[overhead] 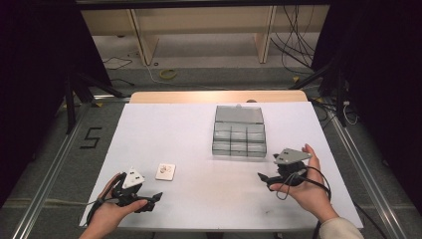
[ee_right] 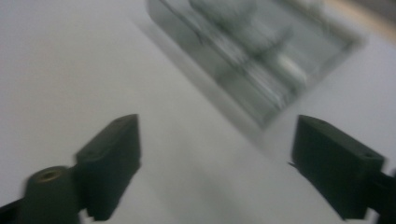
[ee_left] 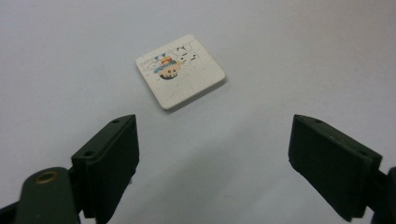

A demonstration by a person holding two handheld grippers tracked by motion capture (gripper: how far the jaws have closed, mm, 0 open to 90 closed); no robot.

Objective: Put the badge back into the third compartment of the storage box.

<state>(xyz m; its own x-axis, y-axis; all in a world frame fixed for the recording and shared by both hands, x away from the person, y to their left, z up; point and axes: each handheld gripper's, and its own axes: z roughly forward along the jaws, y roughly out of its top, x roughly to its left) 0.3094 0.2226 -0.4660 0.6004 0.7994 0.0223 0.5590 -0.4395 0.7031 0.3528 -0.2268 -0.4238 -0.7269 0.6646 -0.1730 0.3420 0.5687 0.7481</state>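
A small square tile (ee_left: 180, 70), flat and matte white with rounded corners and a printed cartoon figure, lies on the smooth white bench (overhead: 199, 129) at the near left. Just near of it, the left tongs (ee_left: 215, 158) rest low in the person's hand, jaws spread wide with nothing between them, aimed at the tile. At the near right, the right tongs (ee_right: 217, 163) stand equally wide and empty, facing a clear plastic compartment box (overhead: 239, 132) with its lid raised, farther back.
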